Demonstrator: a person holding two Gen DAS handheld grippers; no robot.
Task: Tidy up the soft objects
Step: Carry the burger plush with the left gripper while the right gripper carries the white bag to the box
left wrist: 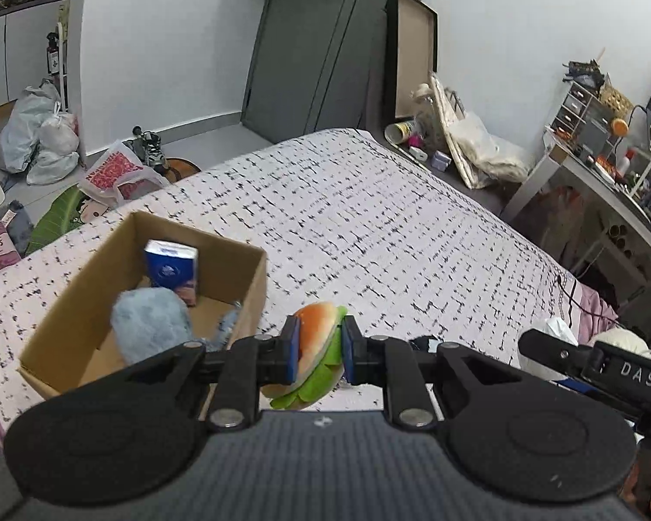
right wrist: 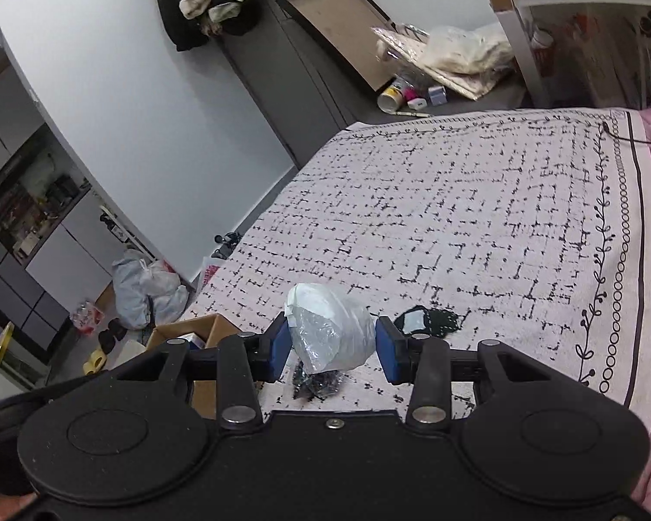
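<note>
Left hand-held gripper (left wrist: 321, 349) is clamped narrow on a toy burger (left wrist: 314, 356), blue pads pressing its bun and green lettuce from both sides, and the burger hangs clear above the bed (left wrist: 390, 225). Just to its left sits the open cardboard box (left wrist: 256, 286) on the patterned bedspread. Inside the box: a blue tissue pack (left wrist: 171, 267) standing against the far wall, and a fluffy grey-blue plush (left wrist: 149, 325) in front of it.

Over to the right hand-held gripper (right wrist: 333, 347): its pads are set moderately apart and closed on a crinkly plastic-wrapped bundle (right wrist: 329, 330), white on top, clear film on the front. The bundle is held off the bedspread. Beneath it lies a small dark scrap (right wrist: 318, 384), and just beyond the right pad there's a dark pouch with a pale panel (right wrist: 425, 320) flat on the cover.

In the right wrist view the box corner (right wrist: 212, 330) peeks in at lower left, beside the gripper. In the left wrist view the right gripper's black arm (left wrist: 594, 364) shows at the right edge.
</note>
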